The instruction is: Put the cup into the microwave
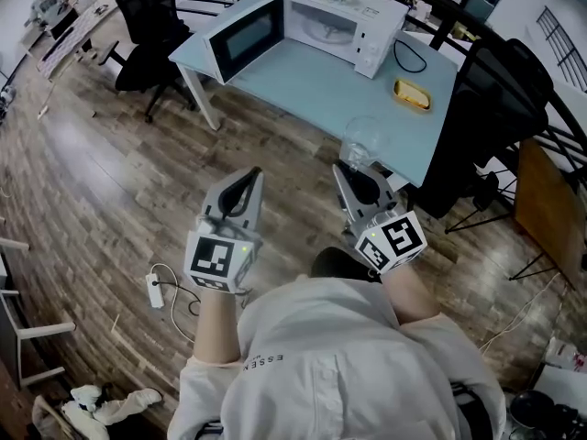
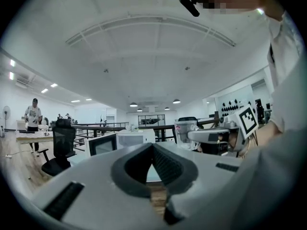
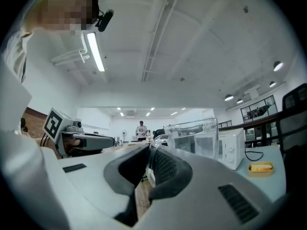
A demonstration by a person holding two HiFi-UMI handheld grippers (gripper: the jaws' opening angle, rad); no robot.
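Note:
A clear glass cup [image 1: 364, 140] with a handle hangs in the air in front of the table's near edge. My right gripper [image 1: 353, 168] is shut on the handle; in the right gripper view the cup [image 3: 194, 138] rises just beyond the gripper [image 3: 152, 152]. The white microwave [image 1: 339, 26] stands at the back of the light blue table [image 1: 303, 85] with its door [image 1: 243, 37] swung open to the left. My left gripper [image 1: 249, 177] is held level beside the right one, shut and with nothing in it. In the left gripper view its jaws [image 2: 153, 147] meet at the tips, and the cup [image 2: 186, 131] and the microwave [image 2: 134, 139] show beyond.
A small yellow dish [image 1: 412, 93] lies on the table to the right of the microwave, next to a black cable. Black office chairs stand at the table's left [image 1: 147, 26] and right [image 1: 495, 108]. A white power strip [image 1: 154, 290] lies on the wooden floor.

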